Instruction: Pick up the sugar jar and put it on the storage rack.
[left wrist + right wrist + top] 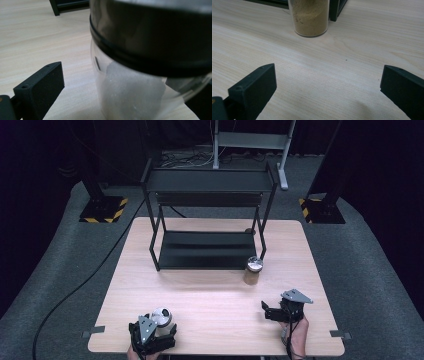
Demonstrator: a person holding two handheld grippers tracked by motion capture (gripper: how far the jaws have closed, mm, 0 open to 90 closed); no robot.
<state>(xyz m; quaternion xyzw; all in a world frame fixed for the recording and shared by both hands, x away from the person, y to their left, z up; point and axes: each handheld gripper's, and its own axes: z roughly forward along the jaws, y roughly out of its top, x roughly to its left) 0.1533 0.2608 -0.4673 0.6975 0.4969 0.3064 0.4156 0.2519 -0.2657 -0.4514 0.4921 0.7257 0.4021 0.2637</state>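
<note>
I see the tabletop (210, 295) with a black two-level rack (207, 220) standing at its far middle. Just off the rack's near right leg stands a jar of tan powder (253, 270), upright with a shiny lid; in the right gripper view that same jar (310, 17) sits ahead of my fingers, well apart from them. My right gripper (272, 313) rests at the near right, its fingers (254, 87) spread wide and grasping nothing. My left gripper (152, 337) is at the near left edge, with a clear jar (162, 319) of pale powder (130, 92) between its spread fingers (40, 87); the left finger stands clear of the glass.
</note>
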